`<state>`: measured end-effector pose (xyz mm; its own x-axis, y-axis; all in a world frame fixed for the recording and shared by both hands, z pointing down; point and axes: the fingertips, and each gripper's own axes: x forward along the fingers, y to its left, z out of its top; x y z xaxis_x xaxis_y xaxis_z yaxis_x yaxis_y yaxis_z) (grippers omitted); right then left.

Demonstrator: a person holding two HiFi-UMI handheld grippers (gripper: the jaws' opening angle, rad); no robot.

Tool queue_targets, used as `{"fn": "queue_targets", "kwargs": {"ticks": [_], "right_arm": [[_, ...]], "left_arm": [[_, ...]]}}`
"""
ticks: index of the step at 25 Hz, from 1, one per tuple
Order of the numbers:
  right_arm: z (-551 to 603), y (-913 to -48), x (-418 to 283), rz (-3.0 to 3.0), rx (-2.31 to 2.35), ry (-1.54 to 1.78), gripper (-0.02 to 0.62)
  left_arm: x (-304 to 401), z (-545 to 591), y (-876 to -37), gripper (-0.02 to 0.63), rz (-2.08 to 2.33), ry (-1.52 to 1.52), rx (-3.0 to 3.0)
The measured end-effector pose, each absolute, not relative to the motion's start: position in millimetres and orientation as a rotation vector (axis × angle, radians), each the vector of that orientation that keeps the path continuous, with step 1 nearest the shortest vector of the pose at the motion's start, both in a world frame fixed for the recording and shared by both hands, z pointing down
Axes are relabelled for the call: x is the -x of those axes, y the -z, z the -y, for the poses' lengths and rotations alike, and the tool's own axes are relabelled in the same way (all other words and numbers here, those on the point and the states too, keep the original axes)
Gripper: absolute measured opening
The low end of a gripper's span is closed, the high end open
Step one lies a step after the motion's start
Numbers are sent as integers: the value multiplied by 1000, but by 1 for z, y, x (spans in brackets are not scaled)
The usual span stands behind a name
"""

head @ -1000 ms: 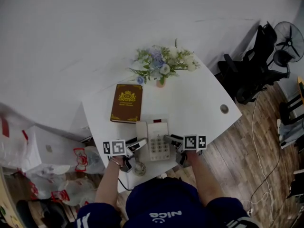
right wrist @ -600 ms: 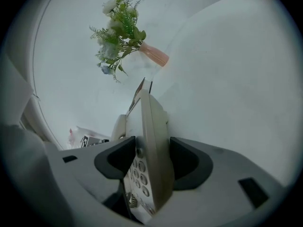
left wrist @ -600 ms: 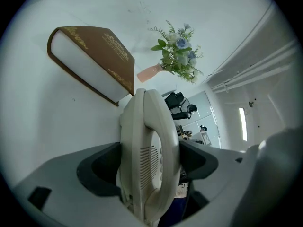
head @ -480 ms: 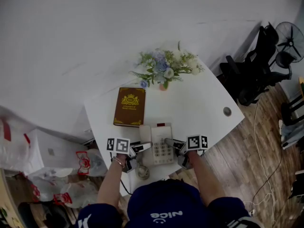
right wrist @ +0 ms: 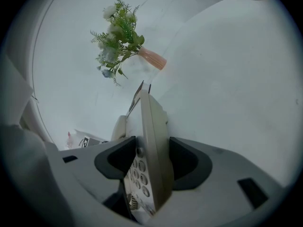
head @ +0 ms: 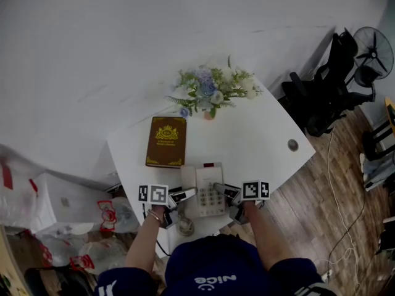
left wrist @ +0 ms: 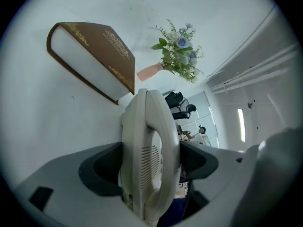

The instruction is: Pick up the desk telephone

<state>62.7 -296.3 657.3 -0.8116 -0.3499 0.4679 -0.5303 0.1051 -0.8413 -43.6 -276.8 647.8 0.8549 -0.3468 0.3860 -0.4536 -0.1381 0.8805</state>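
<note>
one telephone point(head: 207, 187), one book point(head: 165, 142), one bouquet point(head: 213, 88)

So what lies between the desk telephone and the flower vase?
Nothing: the head view shows bare desk between the desk telephone and the flower vase.

Off-white desk telephone point(head: 207, 189), handset in the cradle on its left, keypad facing up, near the front edge of the white counter point(head: 259, 134). The left gripper point(head: 187, 193) clamps its handset side, the right gripper point(head: 221, 188) its keypad side.
</note>
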Motion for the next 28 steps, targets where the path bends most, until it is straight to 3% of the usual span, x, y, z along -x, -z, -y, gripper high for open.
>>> {"fn": "queue_targets", "kwargs": {"ticks": [28], "right_arm": [[245,-621,-93,2299,-981,-1733,235]], "left_arm": [[19,233,-611,379,665,-44,-1807]]}}
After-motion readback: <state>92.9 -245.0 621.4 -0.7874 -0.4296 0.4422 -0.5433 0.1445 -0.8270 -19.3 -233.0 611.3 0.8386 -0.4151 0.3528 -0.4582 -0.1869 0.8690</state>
